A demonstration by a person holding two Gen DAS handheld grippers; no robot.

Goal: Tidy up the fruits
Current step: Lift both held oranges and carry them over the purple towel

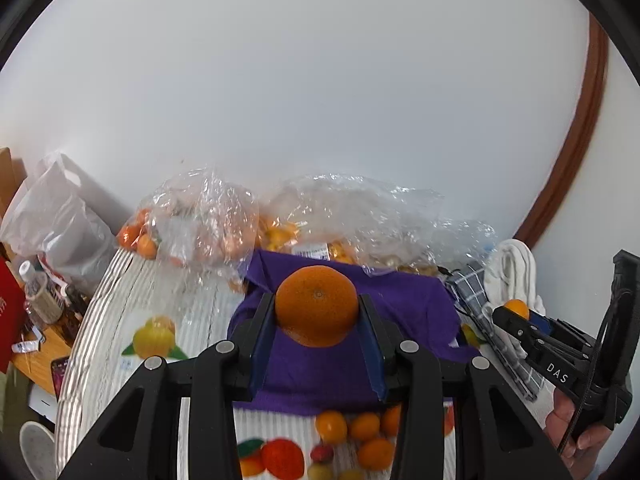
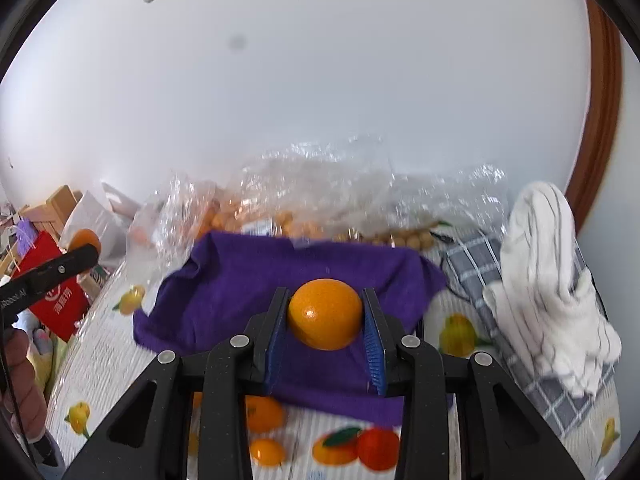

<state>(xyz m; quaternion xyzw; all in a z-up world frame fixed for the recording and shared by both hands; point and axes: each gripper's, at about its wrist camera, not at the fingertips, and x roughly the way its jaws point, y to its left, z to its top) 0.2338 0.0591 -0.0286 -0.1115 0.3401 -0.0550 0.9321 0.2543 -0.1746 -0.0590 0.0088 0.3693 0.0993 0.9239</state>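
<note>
Left tongs (image 1: 317, 312) sit centre-lower frame in the left wrist view, blue-padded fingers (image 1: 262, 344) closed in on an orange (image 1: 317, 306), both pads touching its sides. Same tongs show in the right wrist view at left edge, black finger tip angled up-right, a bare hand (image 2: 22, 376) gripping the handle below.

Right tongs (image 2: 325, 316) centre-lower frame in own view, blue pads (image 2: 374, 344) clamped on a smaller orange (image 2: 325, 314). In the left wrist view they enter from lower right, pointing up-left, a hand (image 1: 576, 428) wrapped on the handle.
</note>
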